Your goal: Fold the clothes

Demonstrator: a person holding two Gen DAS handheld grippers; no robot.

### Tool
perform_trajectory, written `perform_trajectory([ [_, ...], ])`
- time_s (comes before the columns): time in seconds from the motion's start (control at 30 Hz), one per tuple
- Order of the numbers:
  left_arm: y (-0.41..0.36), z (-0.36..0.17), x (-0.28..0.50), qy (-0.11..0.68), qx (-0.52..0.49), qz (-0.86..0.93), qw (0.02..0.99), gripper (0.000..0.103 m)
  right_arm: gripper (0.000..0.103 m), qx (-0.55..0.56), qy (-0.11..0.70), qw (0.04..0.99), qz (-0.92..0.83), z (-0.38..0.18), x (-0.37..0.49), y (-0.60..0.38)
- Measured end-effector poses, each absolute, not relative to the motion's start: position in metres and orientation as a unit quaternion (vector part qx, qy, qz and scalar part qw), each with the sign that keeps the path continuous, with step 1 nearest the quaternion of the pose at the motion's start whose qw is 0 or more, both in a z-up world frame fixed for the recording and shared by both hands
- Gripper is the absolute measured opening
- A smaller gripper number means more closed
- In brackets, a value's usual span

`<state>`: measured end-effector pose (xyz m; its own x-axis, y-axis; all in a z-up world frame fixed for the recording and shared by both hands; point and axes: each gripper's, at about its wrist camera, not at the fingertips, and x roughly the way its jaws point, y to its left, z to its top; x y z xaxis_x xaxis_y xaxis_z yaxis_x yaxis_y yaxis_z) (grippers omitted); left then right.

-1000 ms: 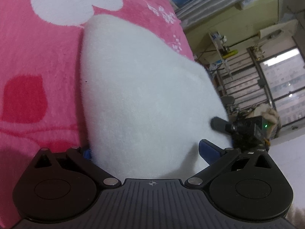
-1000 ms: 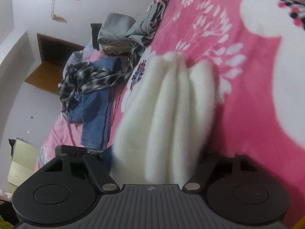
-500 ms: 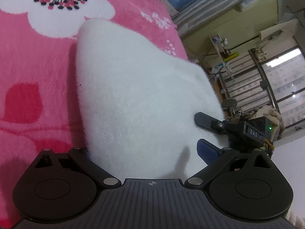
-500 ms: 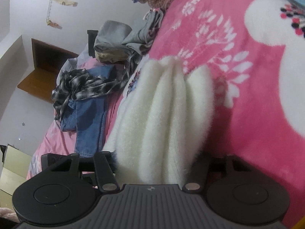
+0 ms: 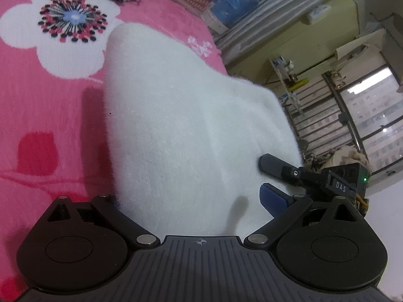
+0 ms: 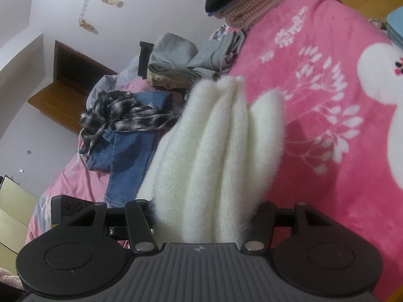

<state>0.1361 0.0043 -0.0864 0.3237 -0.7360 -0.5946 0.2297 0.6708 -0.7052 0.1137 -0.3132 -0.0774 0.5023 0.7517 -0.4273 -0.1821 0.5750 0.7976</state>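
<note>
Left wrist view: left gripper (image 5: pixel 194 201) clamped on white fluffy garment (image 5: pixel 181 130) over pink blanket (image 5: pixel 45 115). Right gripper (image 6: pixel 204 214) likewise pinching bunched folds, jeans (image 6: pixel 128 158) beyond.

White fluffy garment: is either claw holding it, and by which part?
Both. The left claw grips the white fluffy garment at its near edge; the right claw pinches its bunched, stacked folds at their near end.

Garment (image 6: pixel 216 156): on the blanket (image 6: pixel 327 130), between both grippers' fingers. Jeans (image 6: pixel 128 161): left of the garment, on the blanket. Shirt (image 6: pixel 121 115): on the jeans. Clothes pile (image 6: pixel 186 60): behind the garment. Folded stack (image 6: pixel 241 2): behind the garment, at the blanket's far edge.
</note>
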Motion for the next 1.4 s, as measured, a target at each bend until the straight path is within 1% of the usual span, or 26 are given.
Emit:
perform_trajectory([
  [0.33,0.002,-0.081,0.134,0.48,-0.257,-0.315,0.777,0.099,0.058,0.35,0.396,0.798,0.291,-0.065,0.112,-0.31],
  [0.7,0.006,-0.084,0.137,0.478,-0.258,-0.315,0.778,0.099,0.058,0.35,0.395,0.799,0.29,-0.063,0.115,-0.311],
  [1.4,0.009,-0.092,0.154,0.476,-0.278,-0.31,0.775,0.099,0.058,0.359,0.399,0.795,0.282,-0.075,0.14,-0.307],
])
